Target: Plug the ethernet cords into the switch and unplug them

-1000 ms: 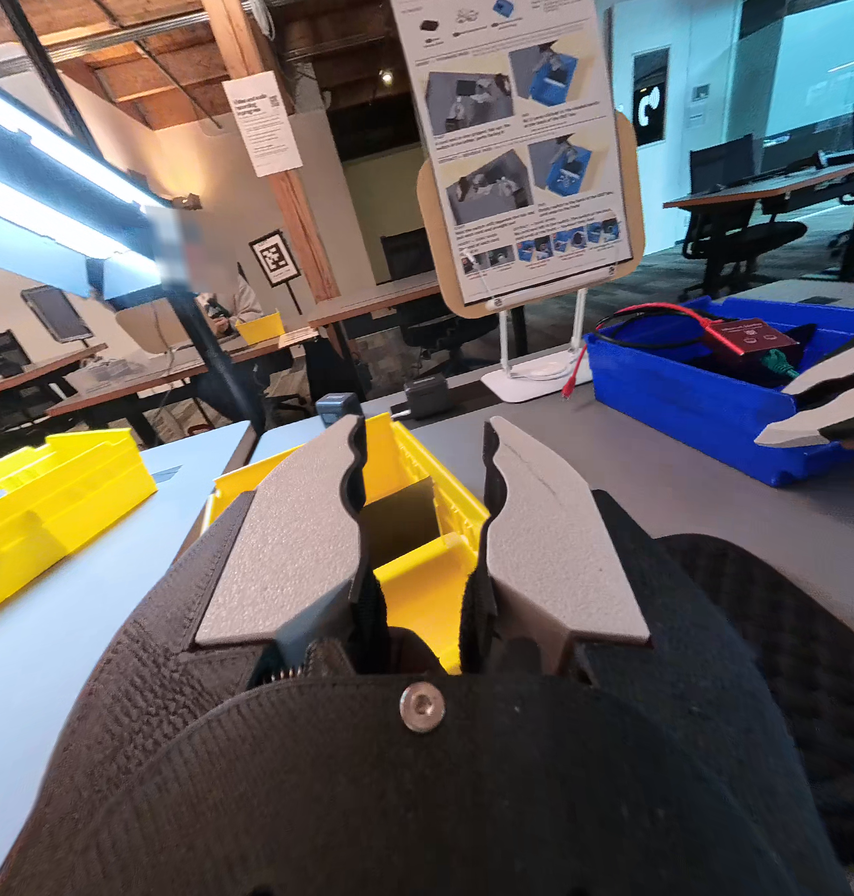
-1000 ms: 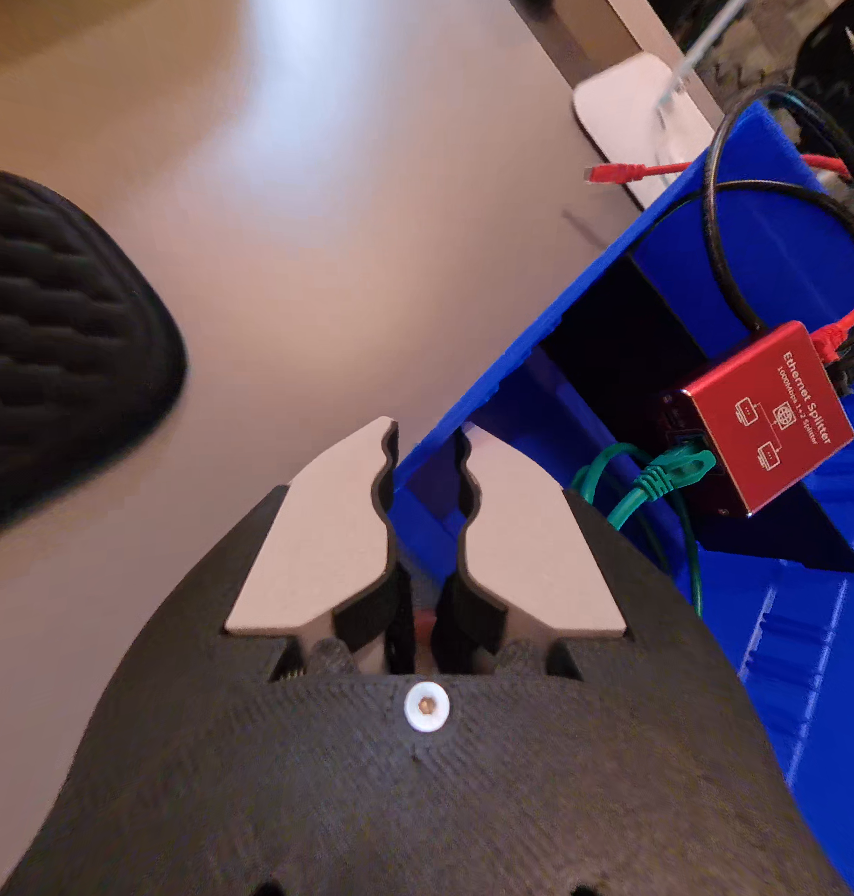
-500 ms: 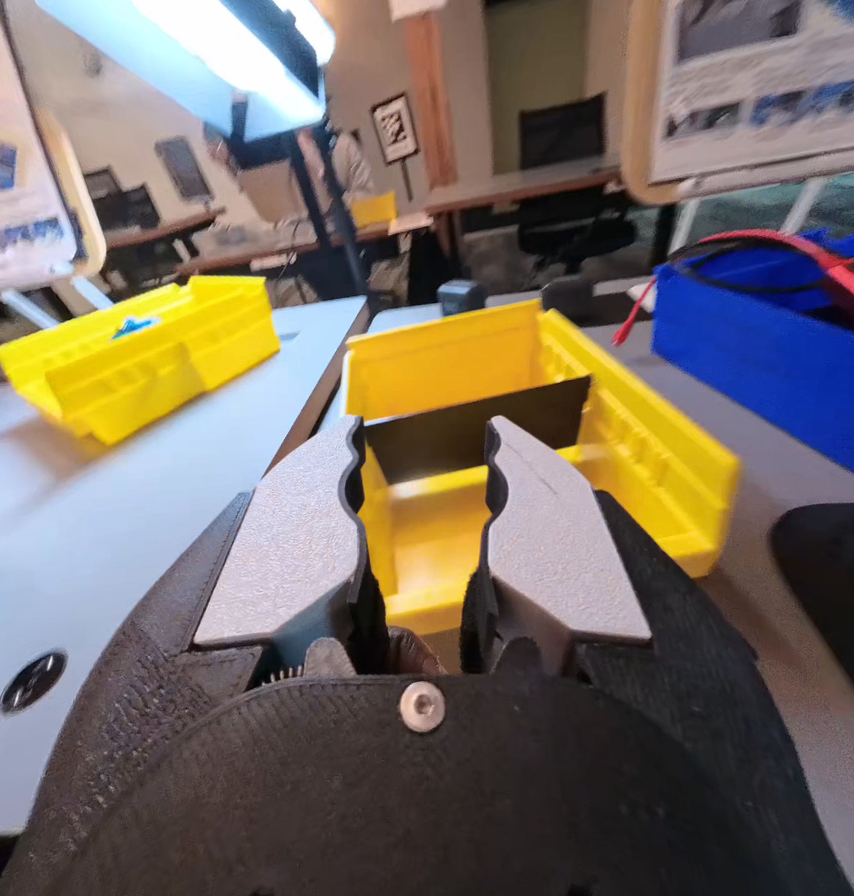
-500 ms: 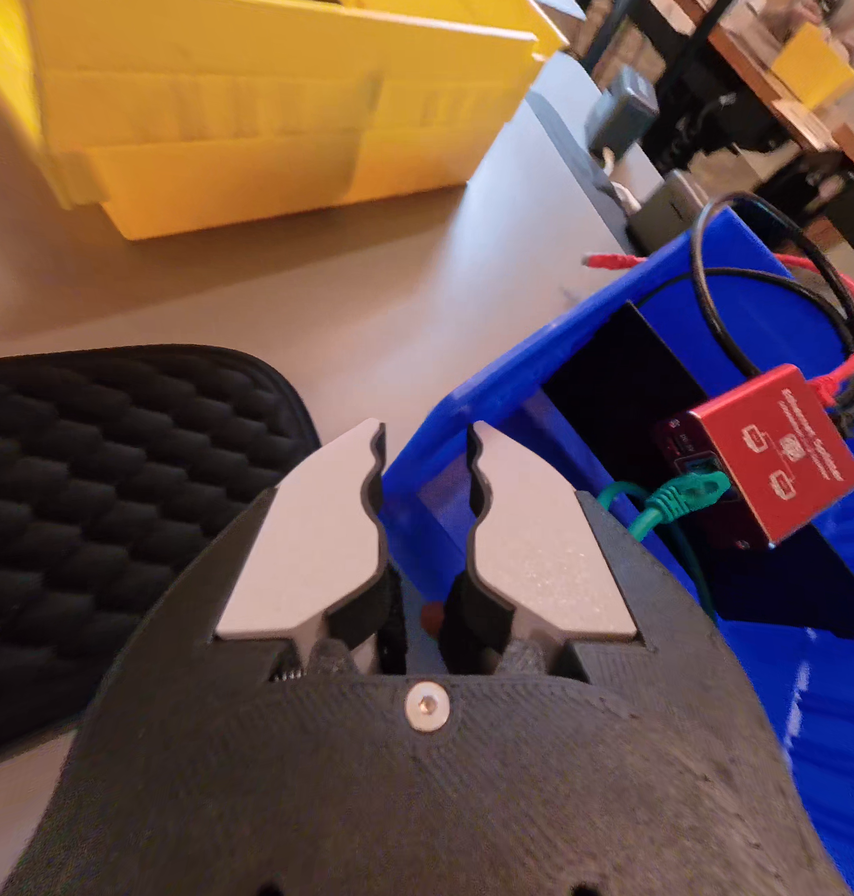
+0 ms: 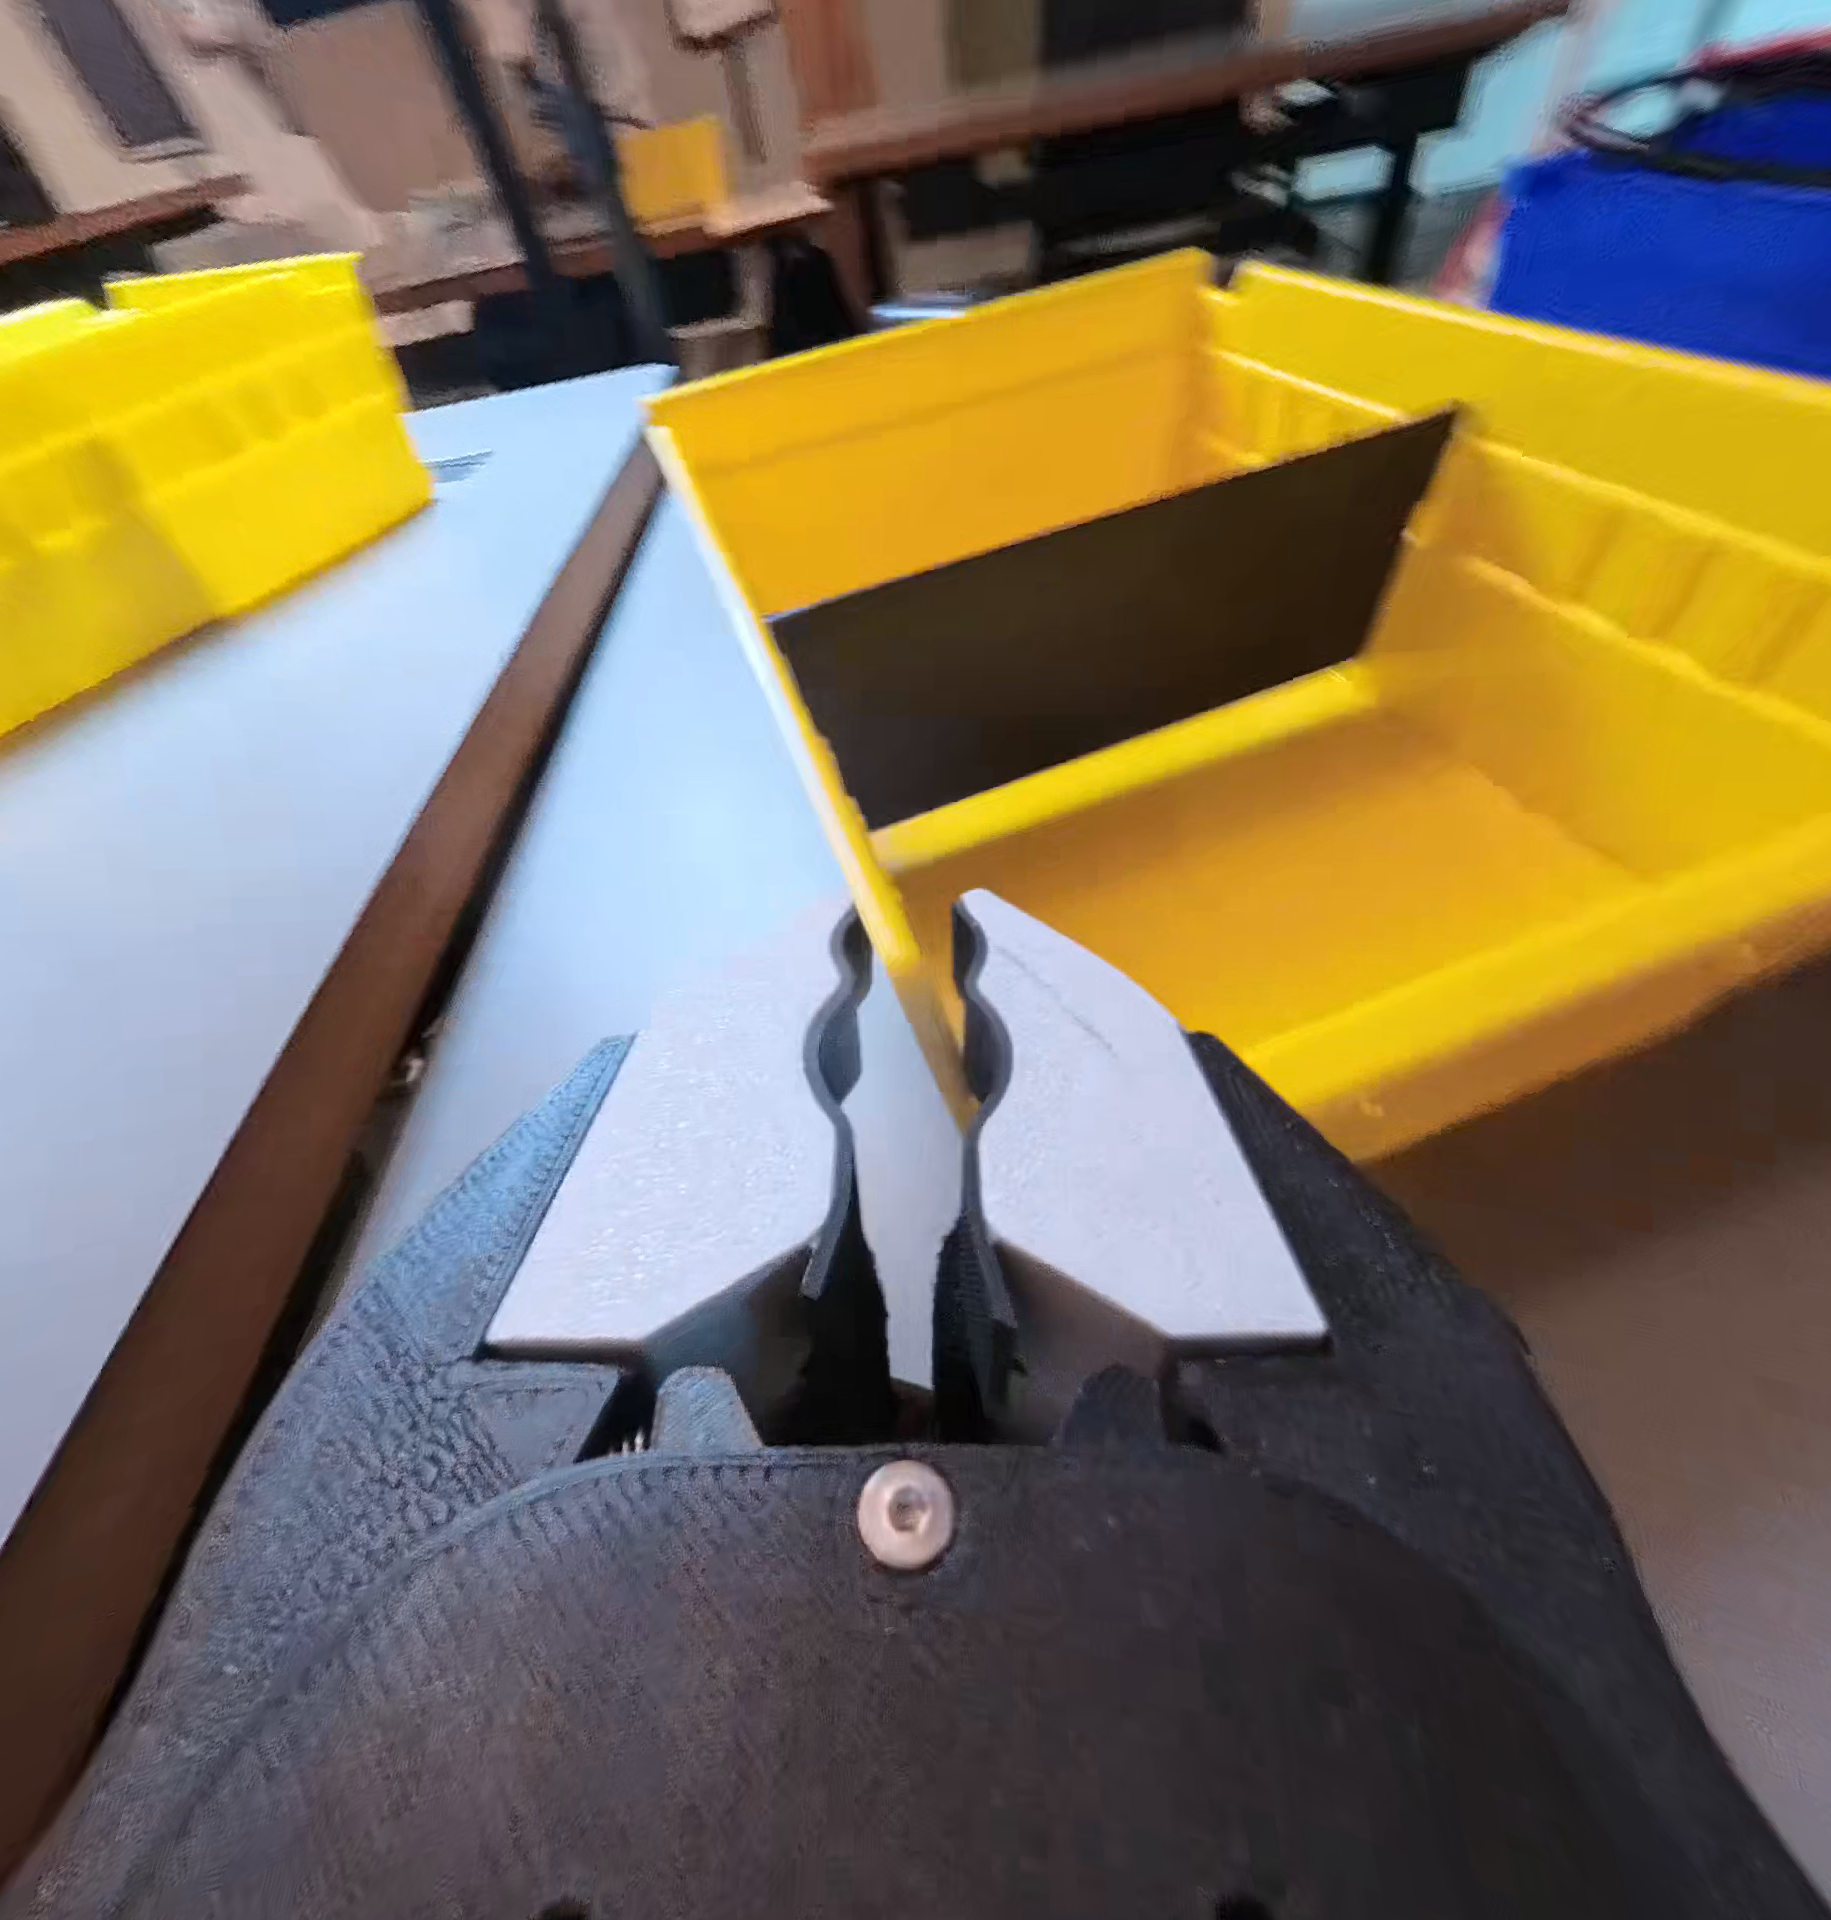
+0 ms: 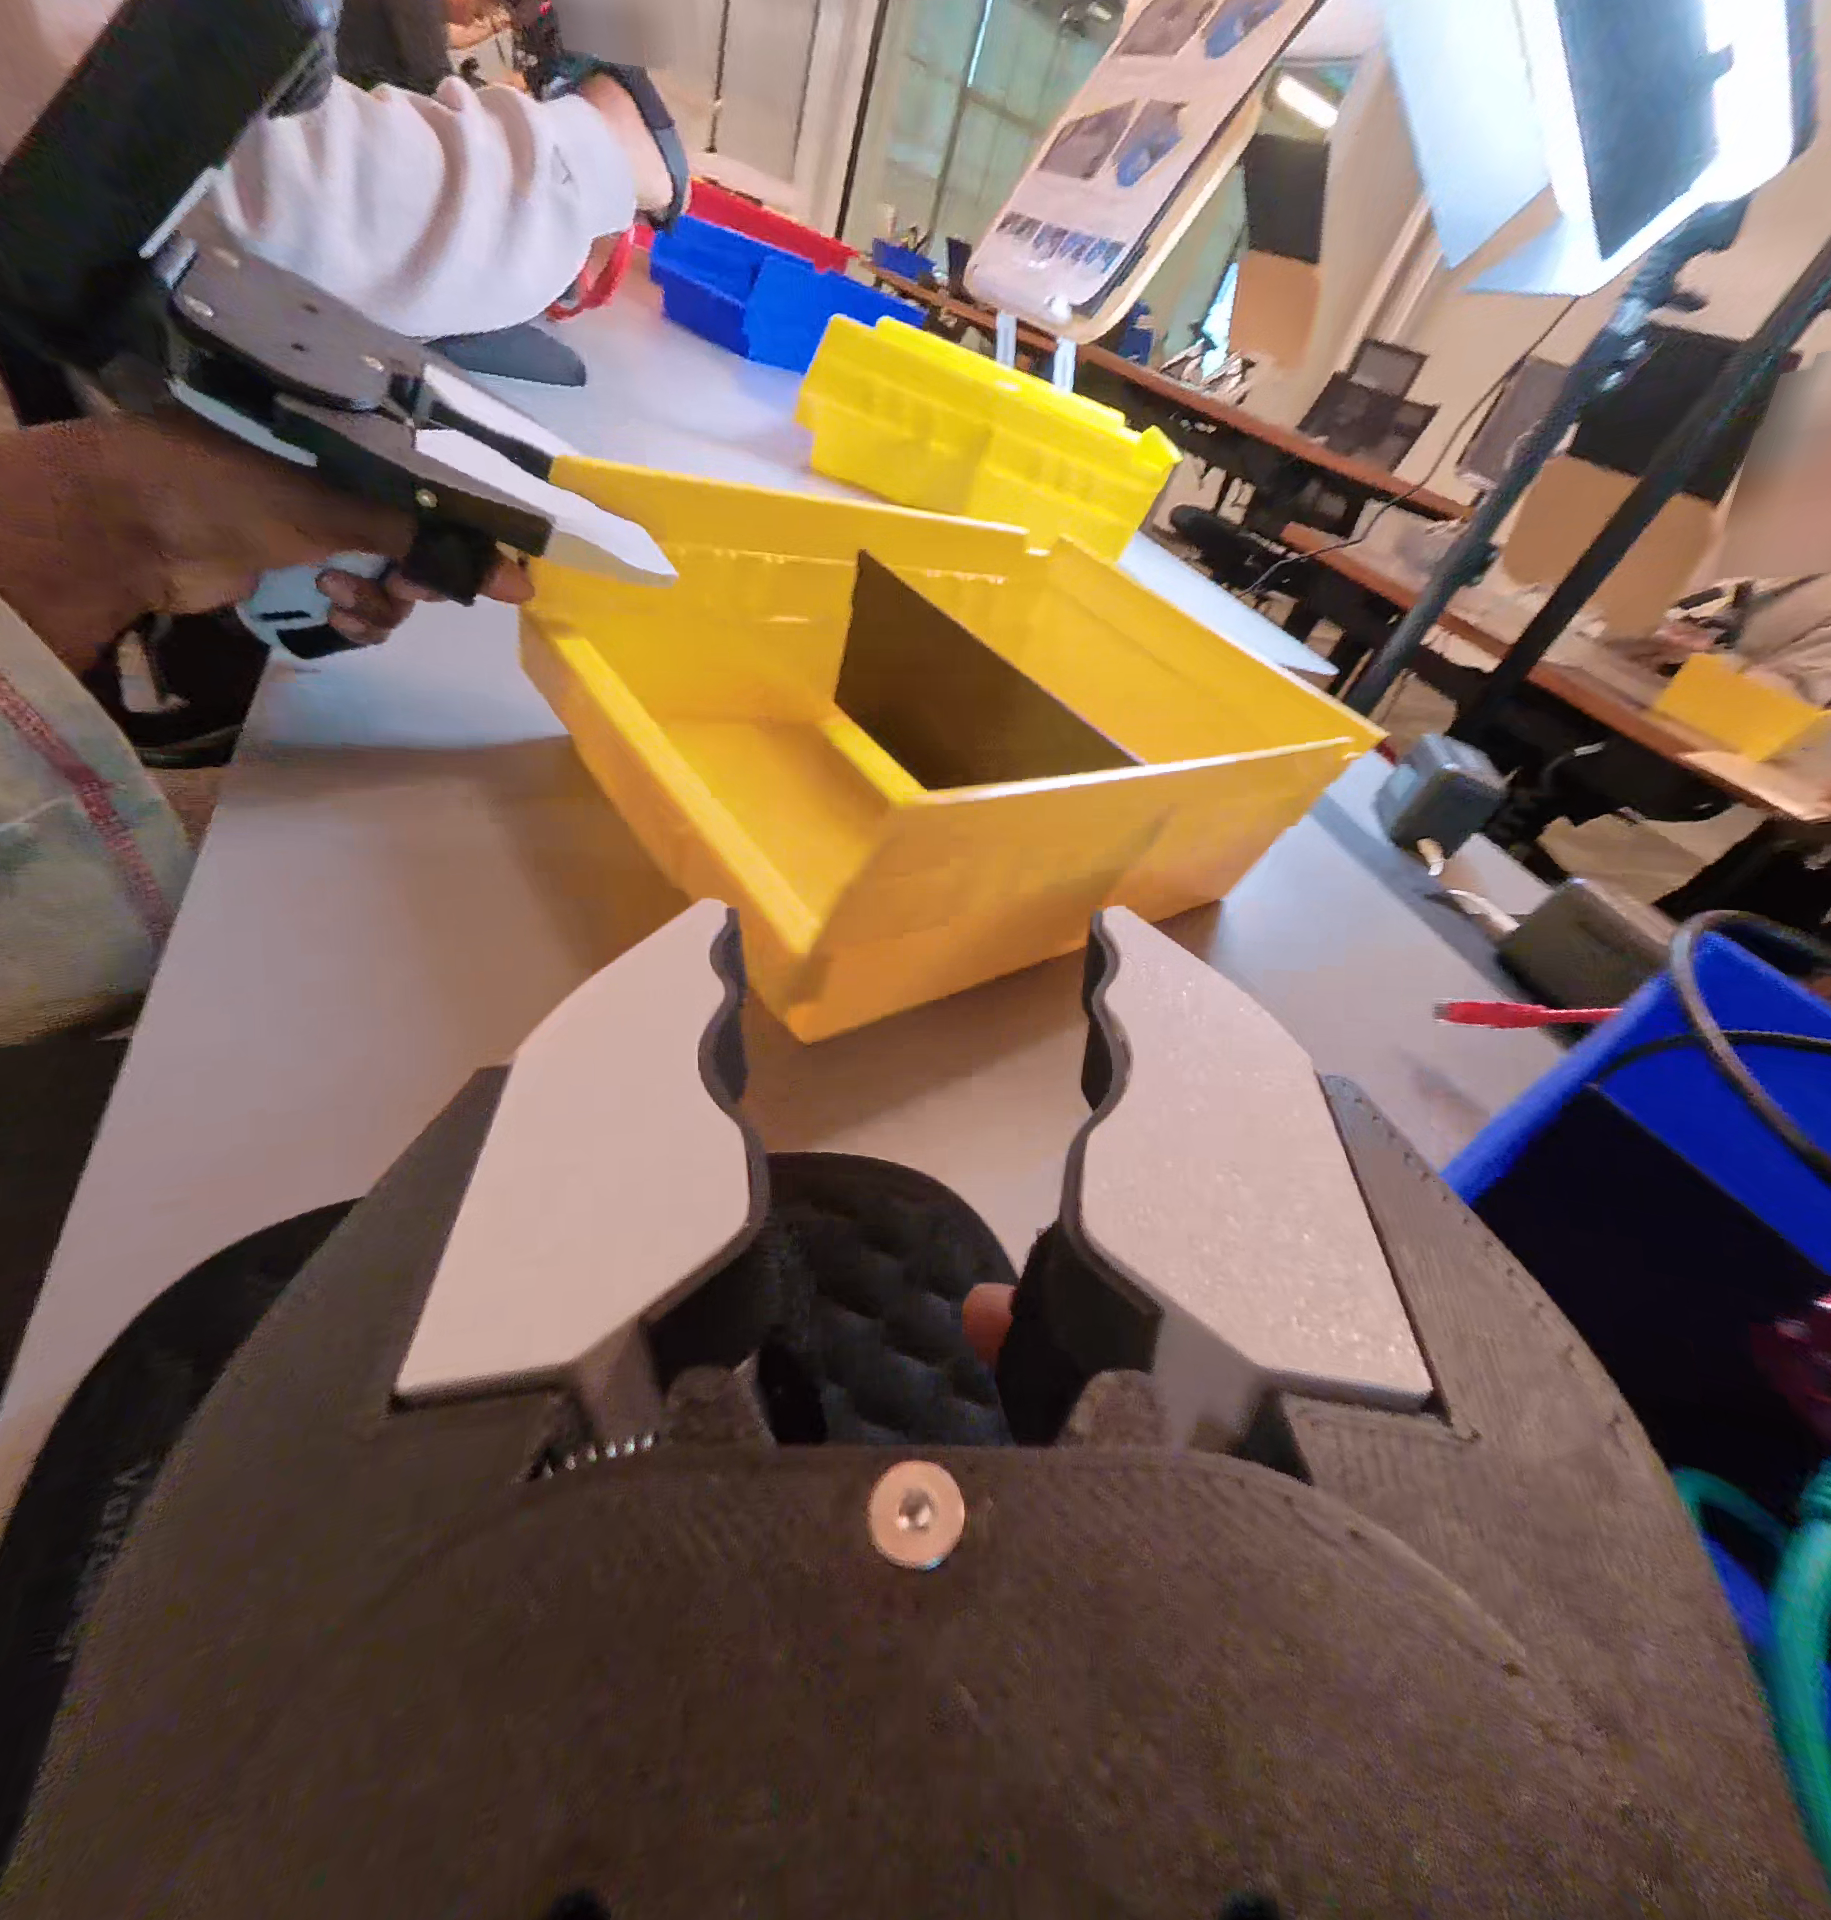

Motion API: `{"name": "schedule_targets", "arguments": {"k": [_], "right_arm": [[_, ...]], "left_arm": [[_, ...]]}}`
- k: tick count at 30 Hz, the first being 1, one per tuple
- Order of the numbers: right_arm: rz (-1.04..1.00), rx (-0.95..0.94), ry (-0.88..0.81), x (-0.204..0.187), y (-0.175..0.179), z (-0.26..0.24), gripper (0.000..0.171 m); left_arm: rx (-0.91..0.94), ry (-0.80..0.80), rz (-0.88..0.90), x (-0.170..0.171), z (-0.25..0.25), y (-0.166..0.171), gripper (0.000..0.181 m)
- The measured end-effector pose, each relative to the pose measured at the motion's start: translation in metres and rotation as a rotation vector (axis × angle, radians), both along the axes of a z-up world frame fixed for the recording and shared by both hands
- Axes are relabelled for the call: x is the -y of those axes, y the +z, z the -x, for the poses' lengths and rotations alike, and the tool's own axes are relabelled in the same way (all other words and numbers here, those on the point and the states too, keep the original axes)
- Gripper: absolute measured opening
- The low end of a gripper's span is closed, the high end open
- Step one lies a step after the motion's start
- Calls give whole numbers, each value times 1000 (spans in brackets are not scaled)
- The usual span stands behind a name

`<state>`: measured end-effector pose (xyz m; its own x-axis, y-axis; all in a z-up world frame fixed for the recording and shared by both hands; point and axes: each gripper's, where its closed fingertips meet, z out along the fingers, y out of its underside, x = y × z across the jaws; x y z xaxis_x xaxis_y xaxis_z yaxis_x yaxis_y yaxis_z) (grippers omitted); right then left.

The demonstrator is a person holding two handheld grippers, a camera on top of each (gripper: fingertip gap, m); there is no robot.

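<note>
My left gripper (image 5: 906,925) is closed on the near left wall of an empty yellow bin (image 5: 1513,987) with a black divider (image 5: 1077,644). The right wrist view shows the left gripper (image 6: 620,520) astride that wall of the yellow bin (image 6: 994,862). My right gripper (image 6: 911,935) is open wide and empty above a black pad (image 6: 869,1299), pointing at the yellow bin. The blue bin (image 6: 1721,1143) at the right holds a black cord (image 6: 1721,1039), a red cord (image 6: 1493,1013) and a green cord (image 6: 1815,1610). The switch shows only as a red blur at the right edge.
A second yellow bin (image 5: 163,499) stands on the neighbouring table beyond a dark gap (image 5: 371,987). Another person's sleeve (image 6: 423,197) and blue bins (image 6: 765,291) are farther back. Power adapters (image 6: 1441,790), a light stand (image 6: 1576,520) and an instruction board (image 6: 1129,166) stand behind.
My left gripper dropped to the yellow bin's left wall and closed on it. My right gripper swung away from the blue bin toward the yellow bin and opened wide.
</note>
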<state>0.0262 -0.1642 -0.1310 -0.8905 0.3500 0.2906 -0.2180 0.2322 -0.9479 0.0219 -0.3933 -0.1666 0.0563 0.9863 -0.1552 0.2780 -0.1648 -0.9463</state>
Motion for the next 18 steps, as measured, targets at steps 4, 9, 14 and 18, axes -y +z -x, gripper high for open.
{"name": "schedule_targets", "arguments": {"k": [4, 9, 14, 18], "right_arm": [[-30, 96, -38, 7, -12, 7, 65], [-49, 244, -68, 22, -18, 22, 49], [-119, 222, -49, 38, -29, 22, 26], [-165, 22, -95, 30, -25, 22, 21]], "left_arm": [[55, -43, -54, -12, -3, 2, 26], [-24, -11, -181, -12, 10, 4, 23], [7, 85, 2, -10, 12, 10, 11], [-138, 107, 25, -22, 8, 48, 8]]}}
